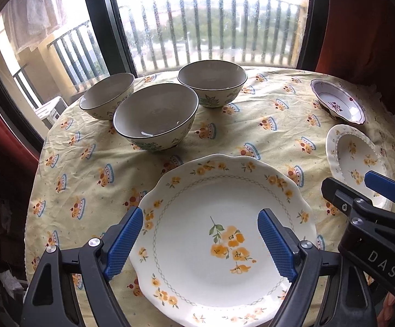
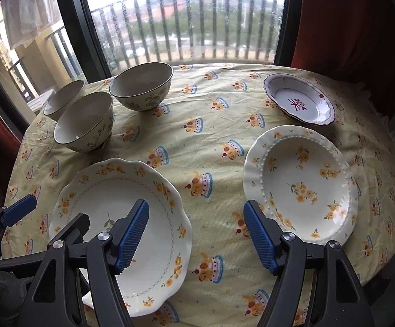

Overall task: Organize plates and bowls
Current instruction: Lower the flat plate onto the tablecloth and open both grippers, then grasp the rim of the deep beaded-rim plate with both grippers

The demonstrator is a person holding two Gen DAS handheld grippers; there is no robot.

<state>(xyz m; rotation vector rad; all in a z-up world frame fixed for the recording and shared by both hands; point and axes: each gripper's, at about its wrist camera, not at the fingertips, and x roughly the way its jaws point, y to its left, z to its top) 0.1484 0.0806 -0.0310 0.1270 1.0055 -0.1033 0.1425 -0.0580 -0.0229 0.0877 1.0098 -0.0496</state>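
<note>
A large scalloped plate [image 1: 219, 239] [image 2: 132, 218] with orange flowers lies at the near edge of the table. My left gripper [image 1: 200, 237] hovers above it, open, nothing between its blue pads. My right gripper [image 2: 196, 231] is open over bare cloth between that plate and a beaded deep plate [image 2: 301, 182] [image 1: 355, 163]. A purple-rimmed dish [image 2: 298, 102] [image 1: 339, 102] sits behind it. Three grey-lined bowls cluster at the far left: front bowl [image 1: 155, 117] [image 2: 84, 121], left bowl [image 1: 107, 95] [image 2: 65, 95], right bowl [image 1: 212, 81] [image 2: 141, 85].
The round table wears a yellow printed cloth [image 2: 211, 141] that drops off at every side. A window with a balcony railing [image 1: 211, 27] stands right behind it, red curtains [image 2: 347, 27] at both sides. The right gripper's arm [image 1: 374, 218] crosses the left wrist view at lower right.
</note>
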